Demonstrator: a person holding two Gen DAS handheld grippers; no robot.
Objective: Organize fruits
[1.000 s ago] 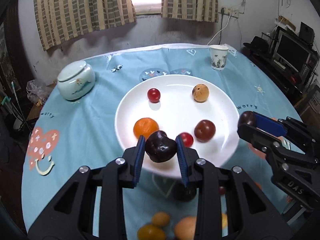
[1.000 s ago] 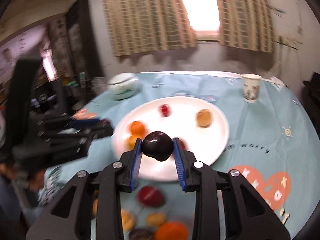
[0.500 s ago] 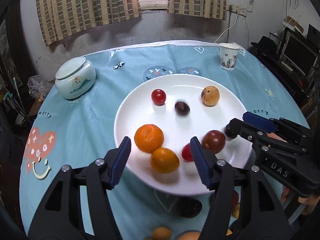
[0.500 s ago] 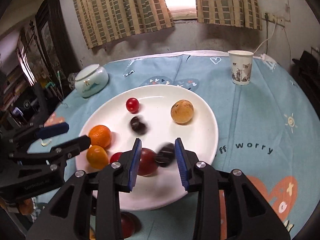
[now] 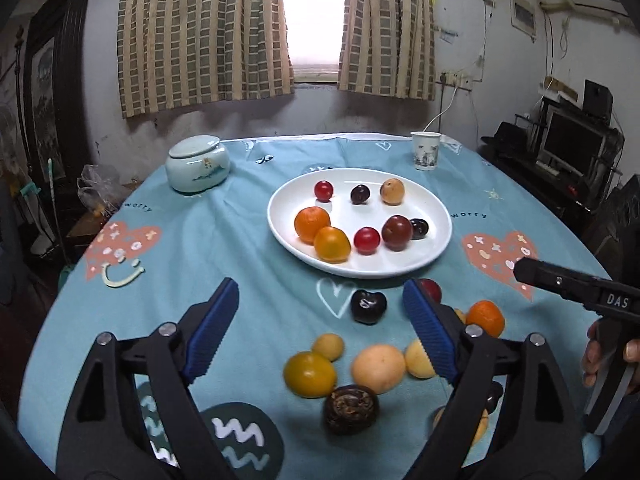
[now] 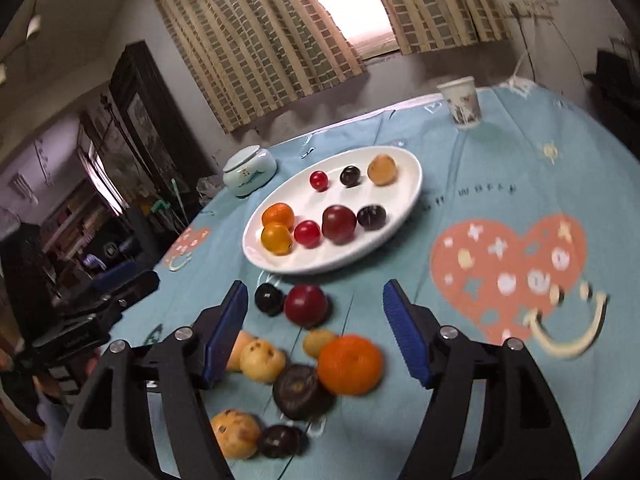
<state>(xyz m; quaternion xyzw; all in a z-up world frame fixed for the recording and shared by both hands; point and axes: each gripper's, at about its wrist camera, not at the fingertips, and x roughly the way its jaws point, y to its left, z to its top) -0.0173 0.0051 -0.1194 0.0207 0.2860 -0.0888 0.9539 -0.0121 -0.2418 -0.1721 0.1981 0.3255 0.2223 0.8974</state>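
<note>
Blue tablecloth (image 5: 240, 232); plate (image 5: 436, 248) at 12 o'clock held eight fruits. Left gripper (image 5: 320, 332) and right gripper (image 6: 316, 332) had just opened wide, both empty.

Looks like someone's lived-in home: checked curtains (image 5: 204, 32), cartoon-print cloth on the desk (image 5: 192, 240), monitor (image 5: 572, 148) in the corner.

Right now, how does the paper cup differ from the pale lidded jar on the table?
The paper cup is tall and narrow with an open top; the lidded jar is squat, round and closed by its lid. The cup is white with a dark print, the jar pale green glazed. The cup stands beyond the white plate to its right, the jar to its left. Both stand upright on the blue tablecloth, apart from the plate.
</note>
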